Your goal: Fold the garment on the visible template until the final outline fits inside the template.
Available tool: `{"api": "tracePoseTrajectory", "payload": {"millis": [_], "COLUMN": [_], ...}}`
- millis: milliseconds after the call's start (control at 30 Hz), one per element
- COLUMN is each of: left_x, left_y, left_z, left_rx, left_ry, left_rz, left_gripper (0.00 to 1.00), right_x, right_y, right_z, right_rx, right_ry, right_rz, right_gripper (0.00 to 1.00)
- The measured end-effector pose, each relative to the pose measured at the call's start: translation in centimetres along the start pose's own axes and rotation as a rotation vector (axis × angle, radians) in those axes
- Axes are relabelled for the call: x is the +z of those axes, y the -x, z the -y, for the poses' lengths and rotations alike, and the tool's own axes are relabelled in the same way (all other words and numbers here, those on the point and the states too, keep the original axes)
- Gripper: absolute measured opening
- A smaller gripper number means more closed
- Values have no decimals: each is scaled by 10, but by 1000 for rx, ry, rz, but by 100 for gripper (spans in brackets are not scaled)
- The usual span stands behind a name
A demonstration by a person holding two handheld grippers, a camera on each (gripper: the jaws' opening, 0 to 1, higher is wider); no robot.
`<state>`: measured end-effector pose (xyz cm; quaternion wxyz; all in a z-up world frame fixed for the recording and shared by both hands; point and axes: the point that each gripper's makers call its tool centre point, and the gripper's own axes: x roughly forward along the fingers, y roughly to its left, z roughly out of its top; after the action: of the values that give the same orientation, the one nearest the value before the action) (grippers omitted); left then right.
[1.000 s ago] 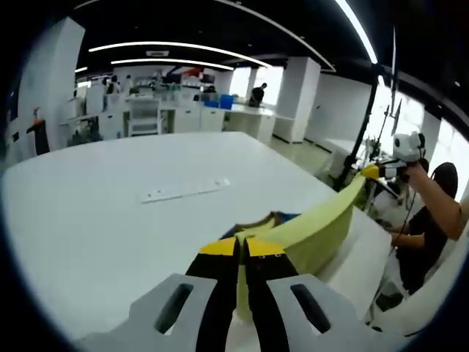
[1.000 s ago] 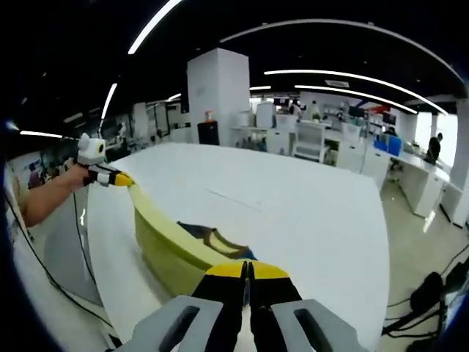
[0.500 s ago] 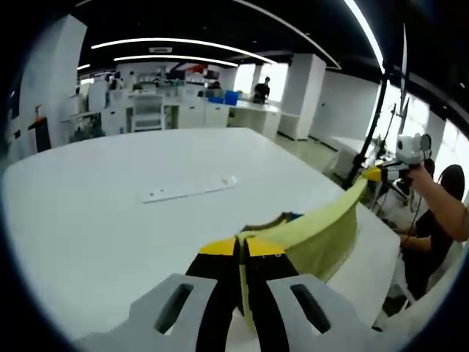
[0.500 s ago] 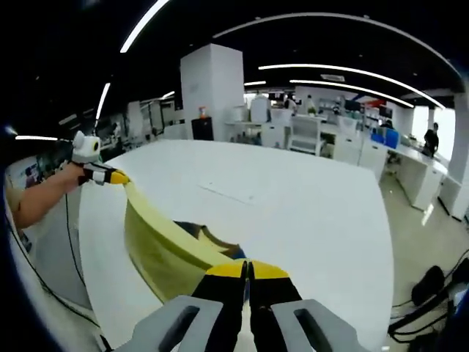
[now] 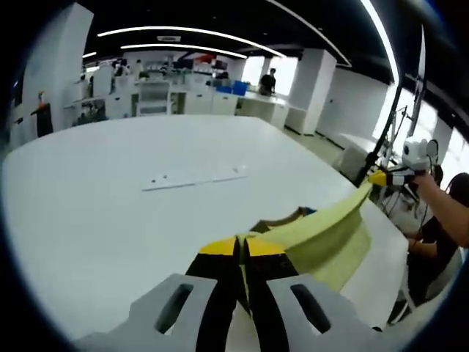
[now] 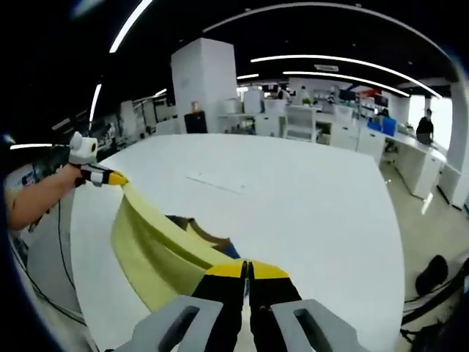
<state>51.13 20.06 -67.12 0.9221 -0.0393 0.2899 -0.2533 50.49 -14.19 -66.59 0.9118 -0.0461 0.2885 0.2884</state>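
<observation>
A pale yellow garment (image 5: 322,231) with a dark brown and blue collar patch (image 5: 282,217) hangs stretched in the air between my two grippers, over the near edge of the white table (image 5: 88,213). My left gripper (image 5: 244,246) is shut on one corner of it. In the left gripper view the right gripper (image 5: 381,177), held by a hand, pinches the far corner. In the right gripper view my right gripper (image 6: 247,269) is shut on the garment (image 6: 150,238), and the left gripper (image 6: 110,177) holds the other end at the left.
A thin white strip (image 5: 194,177) lies flat mid-table; the same strip (image 6: 215,184) appears in the right gripper view. Desks, shelves and white columns stand behind the table. A person's arm (image 5: 443,213) reaches in at the right, and dark stands rise beyond the table's edge.
The garment has been lifted and carried further over the table, its hanging part now draping lower over the tabletop. Both grippers stay shut on its corners.
</observation>
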Motion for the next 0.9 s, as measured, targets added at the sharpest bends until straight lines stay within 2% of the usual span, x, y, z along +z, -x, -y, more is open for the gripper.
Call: {"api": "tracePoseTrajectory", "payload": {"millis": [667, 900], "left_x": [-34, -51], "left_y": [-51, -66], "left_z": [-26, -39], "left_rx": [11, 34], "left_ry": [57, 68], "left_rz": [-89, -138], "left_gripper": [0, 0], "right_x": [-34, -45], "right_y": [-62, -81], "right_z": [33, 40], "right_rx": [-54, -66], "right_ry": [3, 1], "right_rz": [-97, -129], "right_gripper": [0, 0]}}
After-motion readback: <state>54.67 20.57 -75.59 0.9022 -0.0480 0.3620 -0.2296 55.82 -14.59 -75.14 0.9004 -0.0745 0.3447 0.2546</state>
